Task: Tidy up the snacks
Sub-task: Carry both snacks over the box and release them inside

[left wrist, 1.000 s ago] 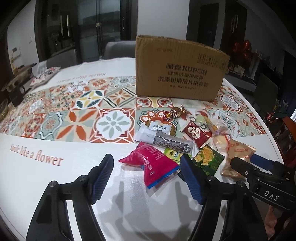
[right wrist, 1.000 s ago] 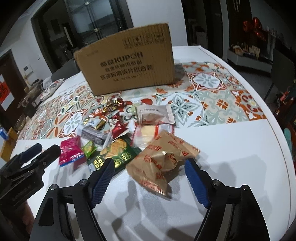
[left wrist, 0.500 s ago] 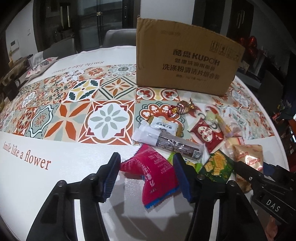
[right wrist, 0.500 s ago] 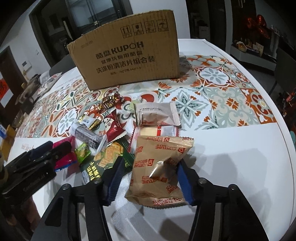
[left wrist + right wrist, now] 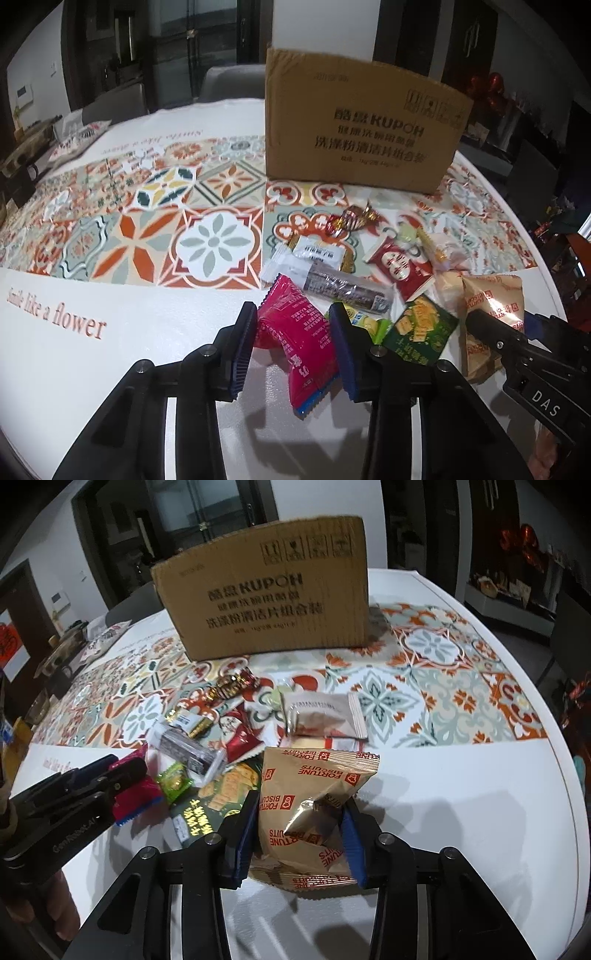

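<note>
Pinching pink packet (image 5: 301, 343) inside left gripper (image 5: 293, 345).

Left gripper (image 5: 293, 341): black arms, blue ribbed pads, jaws closed against a pink snack packet (image 5: 301, 339); low over the table; a bare hand shows beneath its body in the right wrist view. Right gripper (image 5: 301, 836): same build, pads pressed on a tan fortune biscuits bag (image 5: 314, 808); just right of the left gripper.

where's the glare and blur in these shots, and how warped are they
Left wrist view: glare on the shiny pink snack packet, far table edge smeared, black fisheye corners. Right wrist view: sheen on the tan fortune biscuit bag, print on the brown cardboard box soft, round table rim bowed.
</note>
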